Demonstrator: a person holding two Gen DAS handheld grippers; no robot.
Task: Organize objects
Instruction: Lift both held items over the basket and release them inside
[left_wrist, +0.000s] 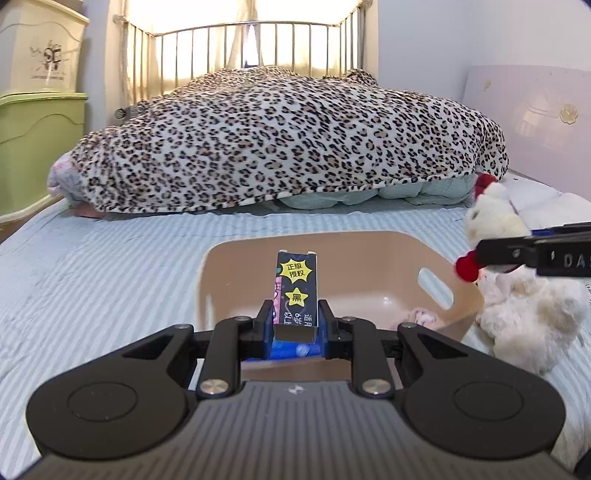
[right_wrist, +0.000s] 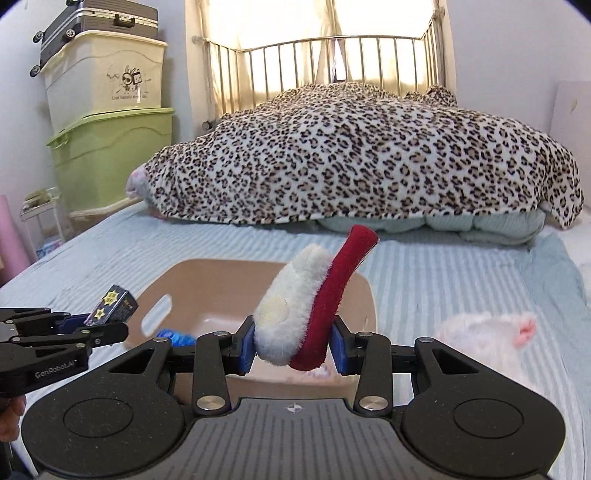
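The left gripper (left_wrist: 294, 325) clamps a small black cardboard box with yellow star stickers (left_wrist: 296, 291) above the near rim of the tan plastic basin with handle slots (left_wrist: 236, 258). The right gripper (right_wrist: 293, 343) pinches a white plush toy with red trim (right_wrist: 306, 306) over the basin's right side. Open striped blue bedsheet (left_wrist: 110, 258) stretches left and far, up to the leopard-print blanket (left_wrist: 288, 140).

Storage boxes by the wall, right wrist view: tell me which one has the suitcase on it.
The cream box, the upper one with the cartoon print. The suitcase lies on its lid; the green box sits beneath it and carries only the cream one.
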